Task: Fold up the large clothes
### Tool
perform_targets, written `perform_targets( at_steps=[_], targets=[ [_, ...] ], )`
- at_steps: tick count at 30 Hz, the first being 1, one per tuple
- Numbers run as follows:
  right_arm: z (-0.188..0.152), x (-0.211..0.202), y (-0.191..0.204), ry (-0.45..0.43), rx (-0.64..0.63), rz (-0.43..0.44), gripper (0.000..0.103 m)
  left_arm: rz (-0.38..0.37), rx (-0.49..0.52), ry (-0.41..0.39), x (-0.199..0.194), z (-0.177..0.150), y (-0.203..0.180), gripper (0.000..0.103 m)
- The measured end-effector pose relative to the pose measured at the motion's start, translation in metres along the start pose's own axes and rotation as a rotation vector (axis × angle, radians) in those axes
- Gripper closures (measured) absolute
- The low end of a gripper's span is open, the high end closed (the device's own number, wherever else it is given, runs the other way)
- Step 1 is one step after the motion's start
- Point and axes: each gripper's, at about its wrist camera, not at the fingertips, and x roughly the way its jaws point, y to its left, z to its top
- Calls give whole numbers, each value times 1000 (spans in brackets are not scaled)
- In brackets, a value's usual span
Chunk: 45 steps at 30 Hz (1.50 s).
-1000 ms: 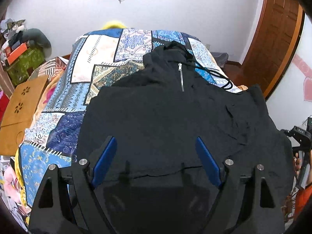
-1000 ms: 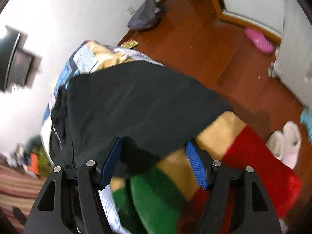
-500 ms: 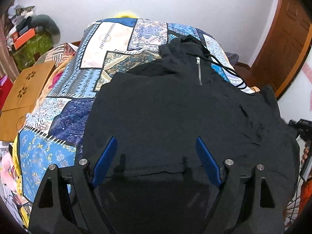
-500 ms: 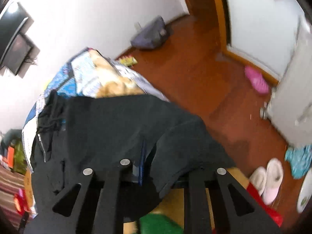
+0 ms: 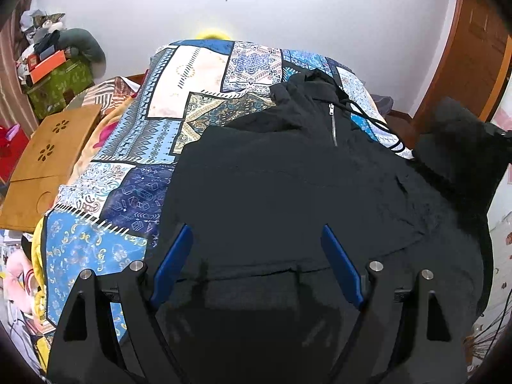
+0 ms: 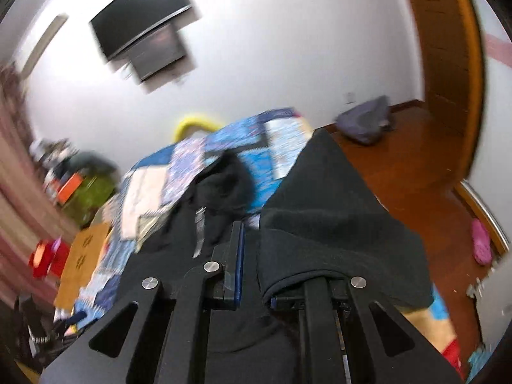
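Note:
A large black hooded jacket (image 5: pixel 288 185) with a short silver zipper (image 5: pixel 333 124) lies front up on the patchwork bed cover (image 5: pixel 198 96). My left gripper (image 5: pixel 256 262) is open and hovers above its lower hem. My right gripper (image 6: pixel 252 256) is shut on the jacket's right sleeve (image 6: pixel 332 220), which drapes over its right finger. In the left wrist view the lifted sleeve (image 5: pixel 460 147) hangs at the far right, above the bed's edge.
A wooden lap table (image 5: pixel 48 163) leans at the bed's left side. Cluttered boxes (image 5: pixel 54 73) stand in the far left corner. A wooden door (image 5: pixel 473 64) and a red-brown floor (image 6: pixel 416 166) with a grey bag (image 6: pixel 368 121) lie to the right.
My right gripper shut on the right sleeve and lifted it up, swinging toward the bed. My left gripper stayed open above the hem and barely moved.

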Motion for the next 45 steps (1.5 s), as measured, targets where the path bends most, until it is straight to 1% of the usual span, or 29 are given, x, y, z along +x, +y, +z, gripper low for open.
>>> perform_targets(
  at_steps=[2, 7, 9, 10, 12, 14, 19, 21, 23, 24, 25, 26, 28, 30, 32, 33, 34, 37, 41, 43, 45],
  targets=[
    [-14, 18, 15, 45, -37, 14, 92, 5, 9, 5, -1, -3, 2, 21],
    [-59, 59, 36, 224, -95, 32, 92, 8, 18, 25, 0, -12, 8, 21],
    [-74, 67, 41, 287, -121, 22, 92, 10, 21, 30, 0, -15, 10, 21],
    [-78, 69, 47, 313, -141, 11, 90, 12, 23, 34, 1, -16, 10, 21],
    [-87, 69, 52, 364, -183, -5, 80, 14, 26, 43, 3, -18, 10, 21],
    [-92, 63, 55, 406, -226, -7, 60, 15, 25, 52, 6, -20, 10, 21],
    [-87, 32, 62, 365, -320, -7, 58, 14, 24, 66, 11, -23, 5, 21],
    [-80, 16, 58, 325, -320, -6, 57, 18, 30, 65, 12, -22, 1, 21],
    [-70, 1, 49, 272, -303, -27, 56, 18, 33, 65, 12, -22, -2, 21],
    [-64, -7, 42, 231, -289, -53, 55, 16, 35, 64, 13, -22, -4, 21],
    [-58, -15, 35, 188, -270, -81, 50, 13, 37, 63, 13, -21, -6, 21],
    [-53, -20, 27, 153, -249, -104, 43, 12, 38, 63, 13, -20, -7, 21],
    [-41, -30, 2, 94, -170, -143, 35, 8, 44, 61, 13, -20, -12, 21],
    [-35, -31, -23, 80, -80, -173, 34, 8, 51, 61, 13, -20, -15, 21],
    [-32, -25, -57, 94, 41, -203, 34, 12, 62, 62, 14, -20, -19, 21],
    [-34, -23, -69, 102, 88, -215, 34, 13, 65, 63, 15, -20, -20, 21],
    [-36, -17, -87, 117, 158, -215, 34, 14, 70, 66, 15, -20, -21, 21],
    [-50, 2, -133, 182, 361, -177, 34, 19, 77, 74, 18, -21, -23, 21],
    [-75, 30, -174, 272, 555, -142, 34, 20, 63, 83, 22, -22, -23, 21],
    [-85, 42, -183, 298, 606, -118, 34, 20, 54, 86, 23, -22, -23, 21],
    [-89, 47, -182, 282, 588, -137, 34, 21, 48, 88, 24, -23, -22, 21]
  ],
)
